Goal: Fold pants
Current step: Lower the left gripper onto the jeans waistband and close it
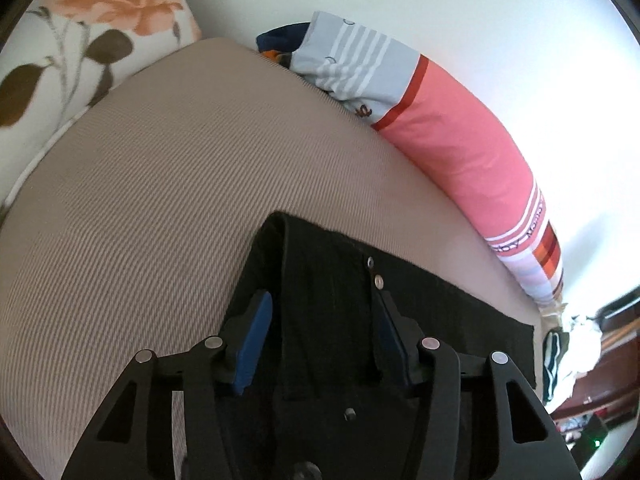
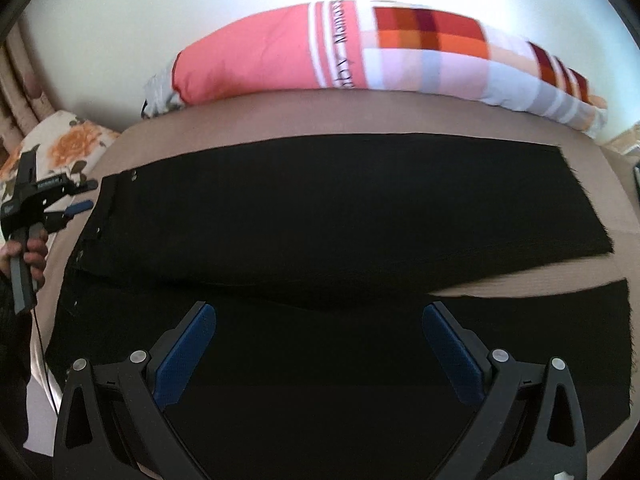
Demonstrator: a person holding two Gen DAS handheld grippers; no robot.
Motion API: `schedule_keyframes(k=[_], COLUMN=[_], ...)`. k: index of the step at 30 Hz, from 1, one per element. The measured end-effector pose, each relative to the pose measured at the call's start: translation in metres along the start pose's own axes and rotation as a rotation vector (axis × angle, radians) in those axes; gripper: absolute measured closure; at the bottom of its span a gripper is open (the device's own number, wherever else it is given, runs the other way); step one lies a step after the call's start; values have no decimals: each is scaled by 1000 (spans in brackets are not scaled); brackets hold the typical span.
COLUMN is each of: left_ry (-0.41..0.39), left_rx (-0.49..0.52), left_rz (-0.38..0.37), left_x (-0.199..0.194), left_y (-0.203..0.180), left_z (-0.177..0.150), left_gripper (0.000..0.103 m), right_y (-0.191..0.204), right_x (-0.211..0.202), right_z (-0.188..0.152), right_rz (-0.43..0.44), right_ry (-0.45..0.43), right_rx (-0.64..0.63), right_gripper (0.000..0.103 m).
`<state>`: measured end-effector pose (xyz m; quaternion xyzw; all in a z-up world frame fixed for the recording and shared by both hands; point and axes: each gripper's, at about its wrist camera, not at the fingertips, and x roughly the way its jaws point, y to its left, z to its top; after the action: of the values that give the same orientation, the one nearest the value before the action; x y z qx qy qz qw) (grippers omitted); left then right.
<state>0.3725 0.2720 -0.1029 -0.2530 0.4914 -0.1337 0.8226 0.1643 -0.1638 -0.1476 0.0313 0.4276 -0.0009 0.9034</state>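
Black pants (image 2: pixel 320 208) lie flat on a beige ribbed bed cover (image 2: pixel 248 120), waistband to the left and both legs running right, with a gap between the hems. In the left wrist view the waistband corner (image 1: pixel 320 264) with its metal buttons lies between the blue pads of my left gripper (image 1: pixel 322 332). The jaws stand partly apart and I see no pad pressing the cloth. The right wrist view shows that gripper (image 2: pixel 90 196) at the waistband's left edge, held by a hand (image 2: pixel 30 252). My right gripper (image 2: pixel 320 344) hovers wide open over the nearer leg, nothing held.
A long pink, striped and checked bolster (image 2: pixel 280 60) lies along the white wall behind the pants. A floral pillow (image 1: pixel 80 40) sits at the far left of the bed. Bare beige cover (image 1: pixel 140 200) spreads left of the waistband. Clutter and dark furniture (image 1: pixel 580 360) show past the bed's right end.
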Motion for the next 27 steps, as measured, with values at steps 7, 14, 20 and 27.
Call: schedule_keyframes(k=[7, 14, 20, 27], left_ry=[41, 78, 120, 31], left_rx=[17, 19, 9, 107], left_rz=[-81, -176, -212, -108], left_x=[23, 43, 63, 51], left_y=[8, 15, 16, -7], left_z=[18, 34, 44, 31], left_gripper=[65, 84, 84, 91], right_y=[23, 31, 33, 32], right_x=[20, 33, 40, 58], right_z=[13, 24, 38, 65], right_rz=[7, 5, 8, 27], right_ry=[11, 7, -2, 10], right_rx=[-41, -69, -72, -150], right_gripper=[0, 0, 0, 0])
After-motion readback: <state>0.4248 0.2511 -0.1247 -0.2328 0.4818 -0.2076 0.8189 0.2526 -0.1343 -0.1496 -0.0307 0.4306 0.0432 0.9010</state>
